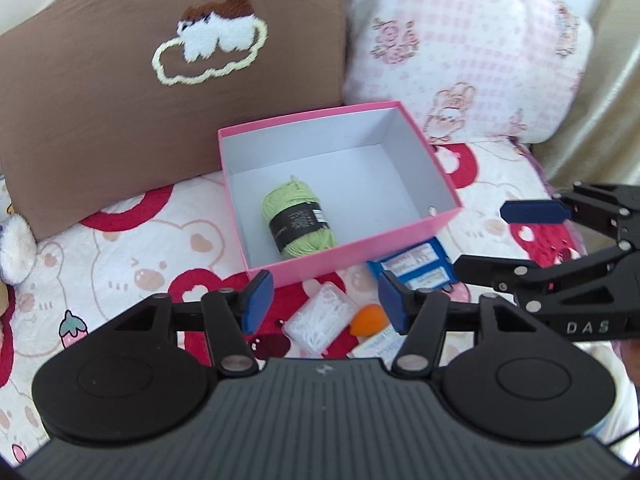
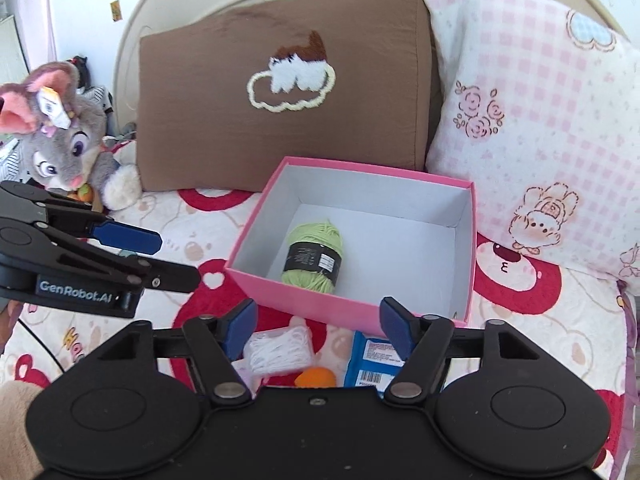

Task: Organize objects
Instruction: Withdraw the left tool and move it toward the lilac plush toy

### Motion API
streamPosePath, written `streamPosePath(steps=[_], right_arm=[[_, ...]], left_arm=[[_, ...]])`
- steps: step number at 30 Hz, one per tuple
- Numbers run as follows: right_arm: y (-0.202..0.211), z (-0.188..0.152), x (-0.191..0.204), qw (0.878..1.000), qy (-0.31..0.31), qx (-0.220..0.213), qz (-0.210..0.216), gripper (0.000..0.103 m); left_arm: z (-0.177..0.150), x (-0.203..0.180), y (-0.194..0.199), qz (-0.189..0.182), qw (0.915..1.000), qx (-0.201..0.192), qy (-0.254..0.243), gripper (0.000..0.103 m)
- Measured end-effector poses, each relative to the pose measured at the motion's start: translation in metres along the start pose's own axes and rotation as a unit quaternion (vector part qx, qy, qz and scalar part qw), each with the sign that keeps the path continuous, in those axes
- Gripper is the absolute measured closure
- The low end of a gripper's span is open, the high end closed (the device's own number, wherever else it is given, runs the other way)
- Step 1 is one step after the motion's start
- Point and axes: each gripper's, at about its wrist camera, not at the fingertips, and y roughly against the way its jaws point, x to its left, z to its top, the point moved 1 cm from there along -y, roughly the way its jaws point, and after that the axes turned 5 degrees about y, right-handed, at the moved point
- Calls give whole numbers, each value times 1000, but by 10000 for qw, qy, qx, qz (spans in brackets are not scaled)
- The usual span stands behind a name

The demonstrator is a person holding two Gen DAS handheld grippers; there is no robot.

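Observation:
A pink box (image 1: 352, 256) with a white inside stands open on the bed, with a green yarn ball (image 1: 298, 220) lying in it. In front of the box lie a clear case of white picks (image 1: 320, 320), an orange sponge (image 1: 368, 320) and a blue packet (image 1: 416, 264). My left gripper (image 1: 326, 302) hovers open above these, nothing between its blue pads. My right gripper (image 2: 318, 328) is also open and empty above the same case (image 2: 280, 350), sponge (image 2: 316, 378) and packet (image 2: 376, 360), near the front wall of the box (image 2: 320, 300). The yarn (image 2: 314, 256) shows here too.
A brown pillow (image 2: 280, 100) and a pink checked pillow (image 2: 540, 120) lean behind the box. A grey plush rabbit (image 2: 64, 140) sits at the far left. The bed cover (image 1: 120, 260) is white with red bear prints. A white carton (image 1: 380, 346) lies by the sponge.

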Motion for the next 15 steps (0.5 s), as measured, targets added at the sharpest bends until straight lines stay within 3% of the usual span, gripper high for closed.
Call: streamPosePath(steps=[6,9,11,15], right_arm=[[22,-15,16,9996,260,-43,-128,15],[25,-24,22,9994,299,54,-151,14],[27,-31,25,9992,349,124,-128,13],[29,-46,27,9988,364,200,264,11]], left_arm=[[-21,2,27,-227,9997,-41,10,35],[-33,-5,39,-432,9987,-47,-253,24],[-41,-10,45,-426,9982,-77,-413,22],[-55,-18,53,-448,9972,-118,-590,17]])
